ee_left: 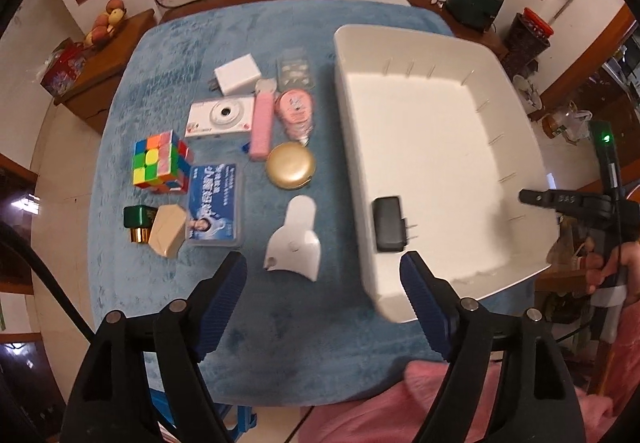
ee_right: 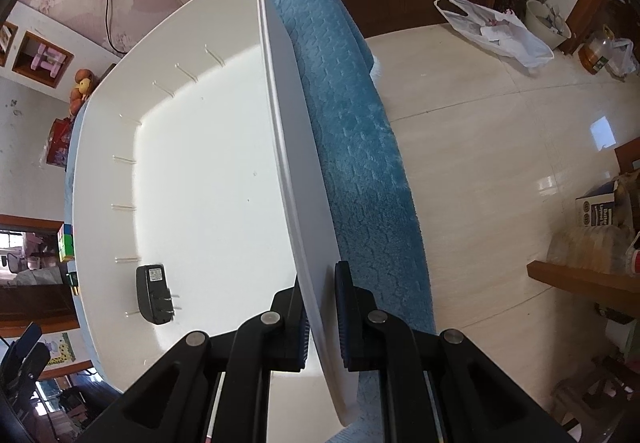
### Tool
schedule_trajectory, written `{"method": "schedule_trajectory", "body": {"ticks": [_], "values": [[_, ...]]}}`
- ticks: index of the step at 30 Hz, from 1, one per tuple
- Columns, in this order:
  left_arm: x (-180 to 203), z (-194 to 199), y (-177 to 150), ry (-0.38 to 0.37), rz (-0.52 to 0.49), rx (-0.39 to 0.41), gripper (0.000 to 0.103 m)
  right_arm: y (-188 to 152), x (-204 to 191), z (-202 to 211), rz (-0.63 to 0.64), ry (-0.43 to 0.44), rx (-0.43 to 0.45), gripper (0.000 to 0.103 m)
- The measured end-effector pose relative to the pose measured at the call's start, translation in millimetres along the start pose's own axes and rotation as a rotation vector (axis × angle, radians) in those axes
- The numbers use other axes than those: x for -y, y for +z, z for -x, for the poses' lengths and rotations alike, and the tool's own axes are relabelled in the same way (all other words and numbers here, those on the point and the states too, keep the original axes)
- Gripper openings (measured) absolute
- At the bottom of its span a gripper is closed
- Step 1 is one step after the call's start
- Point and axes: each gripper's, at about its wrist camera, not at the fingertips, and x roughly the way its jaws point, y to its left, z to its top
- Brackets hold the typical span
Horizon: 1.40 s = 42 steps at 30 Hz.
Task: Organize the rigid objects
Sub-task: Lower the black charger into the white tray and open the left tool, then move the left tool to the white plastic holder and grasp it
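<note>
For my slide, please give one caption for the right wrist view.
Right gripper clamps the white bin's wall; a black plug adapter lies inside.

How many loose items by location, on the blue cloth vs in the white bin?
On the blue cloth: 11
In the white bin: 1, the black adapter
Total: 12

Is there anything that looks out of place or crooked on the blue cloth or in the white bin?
Nothing looks damaged or spilled. The white bin holds only a black plug adapter, lying flat near its left wall. The right gripper is clamped on the bin's right wall. The other items lie close together on the blue cloth.
</note>
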Motion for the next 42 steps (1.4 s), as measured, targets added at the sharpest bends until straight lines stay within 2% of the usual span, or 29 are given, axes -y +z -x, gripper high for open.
{"method": "schedule_trajectory", "body": {"ticks": [11, 17, 23, 31, 33, 39, 42], "values": [[-19, -51, -4, 0.088, -0.184, -0.112, 0.082, -1, -4, 2, -0.009, -0.032, -0.008, 0.011], [-22, -83, -4, 0.048, -0.260, -0.179, 0.082, 1, -7, -3, -0.008, -0.071, -0.030, 0.011], [-21, -106, -2, -0.014, -0.331, -0.206, 0.082, 3, -7, -7, -0.027, -0.087, -0.051, 0.011], [-17, -135, 2, -0.067, -0.365, -0.261, 0.081, 5, -9, -8, -0.054, -0.097, -0.067, 0.011], [-13, -136, 4, -0.085, -0.379, -0.255, 0.081, 5, -10, -8, -0.056, -0.101, -0.071, 0.011], [-5, -150, 8, -0.088, -0.379, -0.292, 0.079, 7, -10, -8, -0.061, -0.109, -0.076, 0.011], [2, -155, 12, -0.072, -0.379, -0.287, 0.076, 7, -10, -8, -0.062, -0.107, -0.078, 0.011]]}}
